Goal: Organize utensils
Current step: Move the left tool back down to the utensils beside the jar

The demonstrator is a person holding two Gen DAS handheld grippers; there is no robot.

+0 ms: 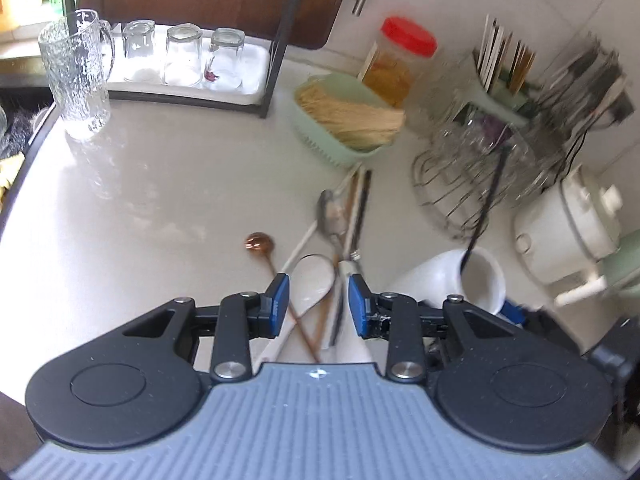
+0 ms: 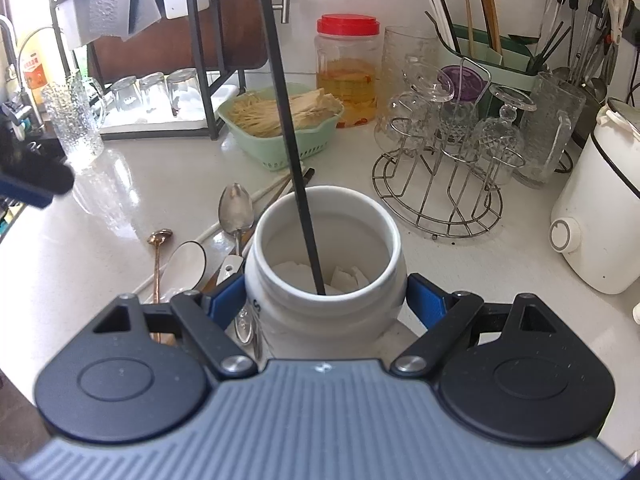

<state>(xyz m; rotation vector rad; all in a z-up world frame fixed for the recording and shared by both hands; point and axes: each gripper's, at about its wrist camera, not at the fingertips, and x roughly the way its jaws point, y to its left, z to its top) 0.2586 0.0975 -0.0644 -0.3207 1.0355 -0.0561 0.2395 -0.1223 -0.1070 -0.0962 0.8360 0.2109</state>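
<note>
Utensils [image 1: 320, 280]: loose pile on worktop [image 1: 160, 184], left of crock.
Crock [image 2: 324, 264]: holds one black chopstick [image 2: 288, 132].
Right tool [image 2: 326, 300]: clamped around crock.
Left tool [image 1: 319, 300]: released, over the pile.
Green basket [image 2: 280, 152]: dried noodles.

I'm working in a home kitchen. A pale tabletop [image 2: 500, 264] carries a green basket [image 2: 280, 136] of dry noodles. Behind the basket stands a red-lidded jar [image 2: 348, 72]. Left of it, a black rack [image 2: 200, 80] holds upturned glasses [image 2: 152, 88]. Right of it sit a wire stand of glassware [image 2: 440, 184], a chopstick caddy [image 2: 492, 52] and a white cooker [image 2: 600, 208]. Spoons [image 2: 236, 208] lie in front.
</note>
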